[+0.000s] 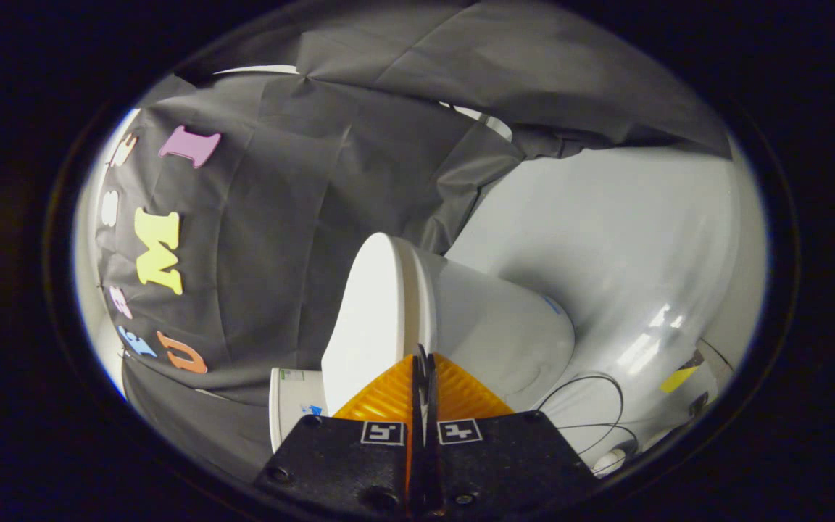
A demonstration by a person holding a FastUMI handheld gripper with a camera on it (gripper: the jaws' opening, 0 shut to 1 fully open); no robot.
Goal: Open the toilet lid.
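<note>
The view is rolled on its side. A white toilet stands against the black cloth wall. Its lid [370, 312] is a flat white oval lying down on the bowl [497, 326]. The tank [294, 406] shows beside the fingers, behind the lid. My gripper [422, 354] is shut, its two fingers pressed together with nothing visible between them. The fingertips sit right at the lid's front rim, on the seam where the lid meets the bowl. Whether they touch it I cannot tell.
A glossy white floor [620, 232] spreads beyond the bowl. A thin dark cable [591, 402] loops on it near the toilet's foot, with a yellow tape mark [678, 378] farther out. Black cloth [301, 217] hangs close behind and above the toilet.
</note>
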